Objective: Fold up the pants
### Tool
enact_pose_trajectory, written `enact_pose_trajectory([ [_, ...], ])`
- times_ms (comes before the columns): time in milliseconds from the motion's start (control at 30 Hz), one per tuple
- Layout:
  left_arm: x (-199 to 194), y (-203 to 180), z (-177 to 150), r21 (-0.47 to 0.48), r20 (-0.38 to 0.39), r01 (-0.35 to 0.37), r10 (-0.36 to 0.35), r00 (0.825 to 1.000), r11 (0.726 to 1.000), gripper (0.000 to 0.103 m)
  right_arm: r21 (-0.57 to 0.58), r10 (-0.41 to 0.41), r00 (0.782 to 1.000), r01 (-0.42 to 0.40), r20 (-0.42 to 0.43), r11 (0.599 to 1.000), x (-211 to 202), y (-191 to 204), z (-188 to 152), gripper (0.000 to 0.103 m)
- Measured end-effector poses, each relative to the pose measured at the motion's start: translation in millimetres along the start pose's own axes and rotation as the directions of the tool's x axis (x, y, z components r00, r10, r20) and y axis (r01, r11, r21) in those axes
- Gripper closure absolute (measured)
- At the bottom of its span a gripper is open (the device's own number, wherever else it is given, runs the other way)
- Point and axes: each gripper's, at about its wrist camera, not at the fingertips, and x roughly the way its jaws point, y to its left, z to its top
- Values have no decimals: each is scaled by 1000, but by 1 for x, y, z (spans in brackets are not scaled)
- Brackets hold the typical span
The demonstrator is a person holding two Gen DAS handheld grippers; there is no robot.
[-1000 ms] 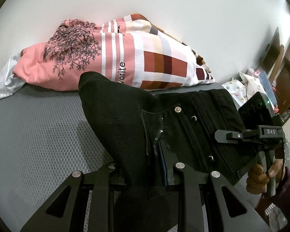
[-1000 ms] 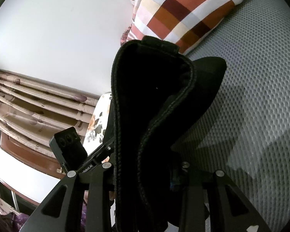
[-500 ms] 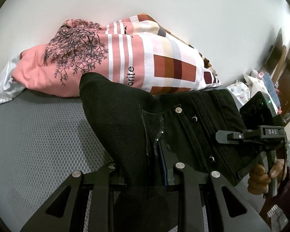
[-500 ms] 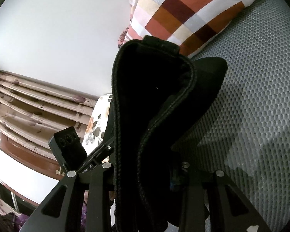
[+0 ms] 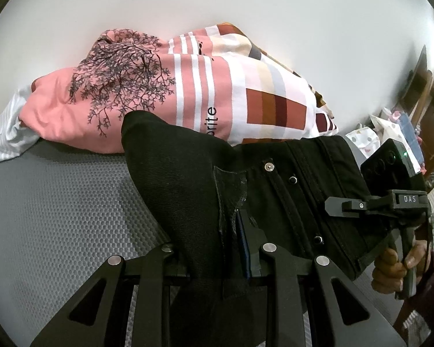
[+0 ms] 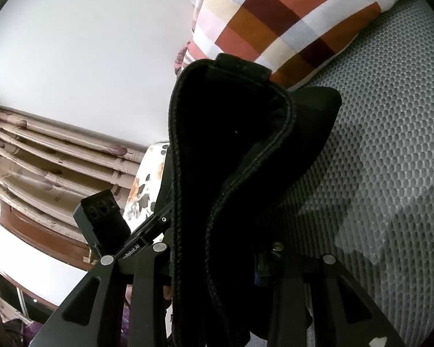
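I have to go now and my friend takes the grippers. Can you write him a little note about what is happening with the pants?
Left gripper: shut on the black pants, at the waist by the fly.
Right gripper: shut on the pants too, on a thick seamed edge.
Where: the pants hang between both grippers above the grey mattress, in front of the pillows.
Done: pants picked up.
Left: no finished fold shows yet; lay them flat and fold.
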Motion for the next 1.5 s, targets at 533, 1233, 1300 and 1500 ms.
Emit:
enact_pose_trajectory([
  [533,9,12,8,4,6,-11,11,1000,1000,78,11,10,1000,-10,7,1000,10,-4,11,72],
  [1233,14,33,2,-39,4,-26,27,1000,999,78,10,8,1000,-8,1,1000,11,-15,21,72],
  [1300,16,37,0,-47,0,-32,32,1000,998,78,6,-1,1000,1,-2,1000,11,-17,23,72],
  [1500,24,41,-6,-29,-7,-65,65,998,997,72,10,-36,999,36,1,999,12,-26,25,72],
])
